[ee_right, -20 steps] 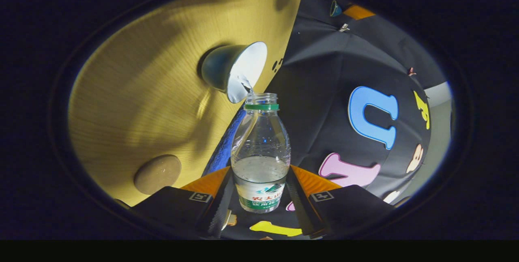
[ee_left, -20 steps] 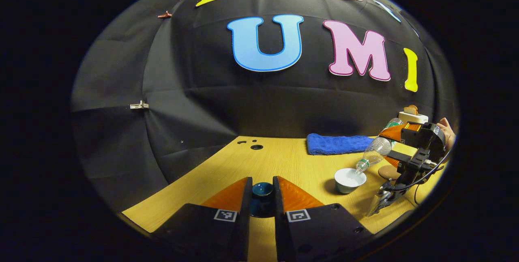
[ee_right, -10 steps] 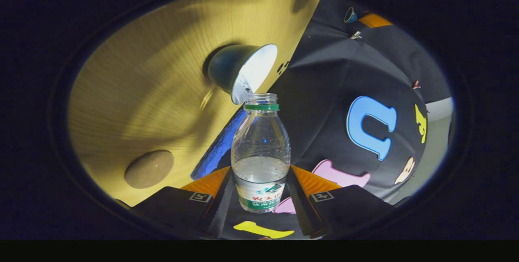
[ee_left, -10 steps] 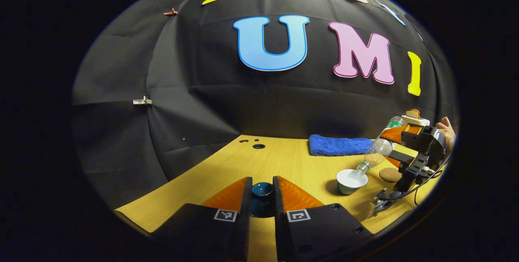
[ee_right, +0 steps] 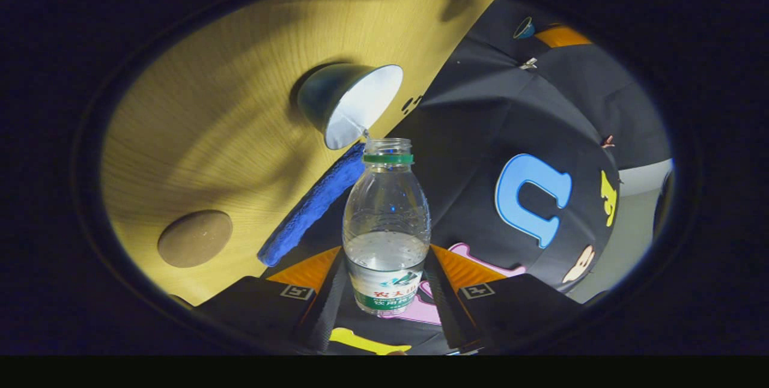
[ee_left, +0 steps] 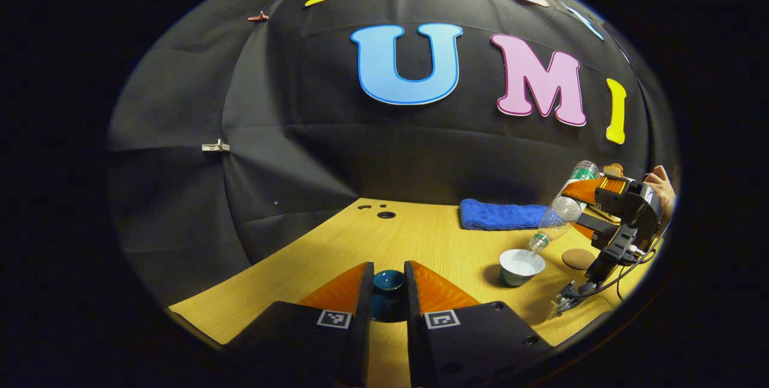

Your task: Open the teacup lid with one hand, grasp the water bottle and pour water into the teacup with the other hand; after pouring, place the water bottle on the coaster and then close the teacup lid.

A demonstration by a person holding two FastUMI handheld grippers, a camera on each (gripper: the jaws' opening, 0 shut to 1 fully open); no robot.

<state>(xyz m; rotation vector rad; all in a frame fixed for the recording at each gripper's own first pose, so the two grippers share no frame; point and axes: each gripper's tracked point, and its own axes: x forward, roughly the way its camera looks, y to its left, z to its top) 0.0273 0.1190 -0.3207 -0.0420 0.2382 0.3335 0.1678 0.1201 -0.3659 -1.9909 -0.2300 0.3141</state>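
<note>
Water bottle (ee_right: 386,226): thin clear plastic, capless, roughly half full, so light but squashy and a little slick; best taken low on the labelled waist, exactly where the right tool (ee_right: 384,292) grips it now, both fingers pressed against its sides. Too hard a squeeze likely to buckle the wall and spurt water; too soft, and a slip in the tilt. Tipped neck-down over the teacup (ee_left: 521,266), mouth just above the rim, a thin thread of water running into the white bowl. Green ring under the open neck, green-and-white label at the base.

Teacup: small, handleless, dark glazed outside, white inside, probably ceramic, hence stiff, brittle and easily nudged; standing toward the right edge of the bench (ee_left: 336,250). Round brown coaster (ee_left: 578,258) just beside it, nearer that edge, bare. Folded blue towel (ee_left: 501,217) along the far edge.

Teacup lid (ee_left: 388,281): a dark blue dished piece, small, hard, smooth, likely chip-prone; clamped between the fingers of the left tool (ee_left: 388,292) near the front edge, well apart from the cup. Narrow hold on its rim or knob, which of the two not clear.
</note>
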